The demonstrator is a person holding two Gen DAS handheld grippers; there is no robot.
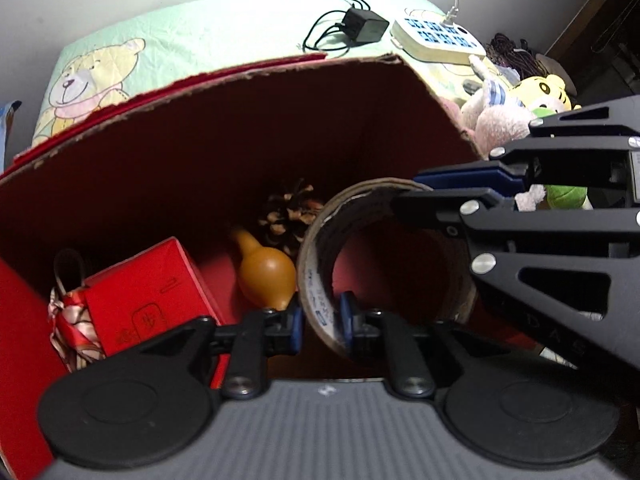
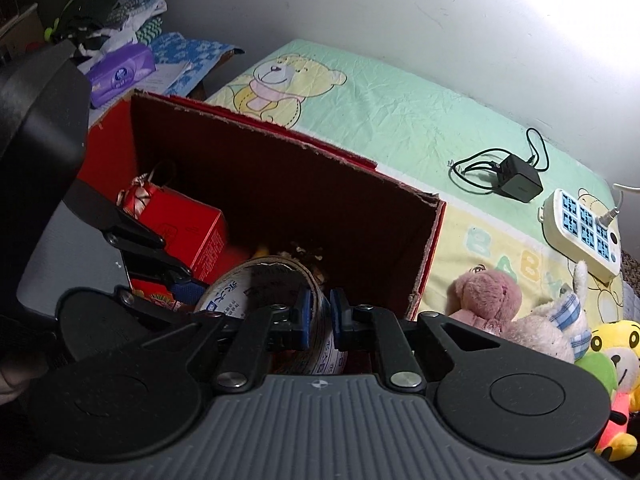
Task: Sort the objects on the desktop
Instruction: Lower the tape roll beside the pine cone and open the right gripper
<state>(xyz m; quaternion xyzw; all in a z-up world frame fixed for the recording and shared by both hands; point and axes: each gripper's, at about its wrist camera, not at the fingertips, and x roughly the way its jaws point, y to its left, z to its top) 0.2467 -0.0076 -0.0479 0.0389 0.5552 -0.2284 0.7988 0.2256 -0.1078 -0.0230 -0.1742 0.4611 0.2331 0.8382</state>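
**Both grippers pinching a tape roll over the red box**

Left wrist view: the left gripper (image 1: 320,322) is clamping the near wall of the tape roll (image 1: 384,264), which is hanging inside the red box (image 1: 240,128) above a gourd (image 1: 266,276) and pine cone (image 1: 292,212).

Right wrist view: the right gripper (image 2: 319,316) is squeezing the roll's opposite wall. The roll looks stiff and light; its wall seems the surest hold.

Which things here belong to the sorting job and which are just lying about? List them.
In the job: tape roll, pinched by left gripper and right gripper; red cardboard box; inside it red gift box, gourd, pine cone.

Lying about: charger, power strip, plush toys, tissue pack, folded clothes.
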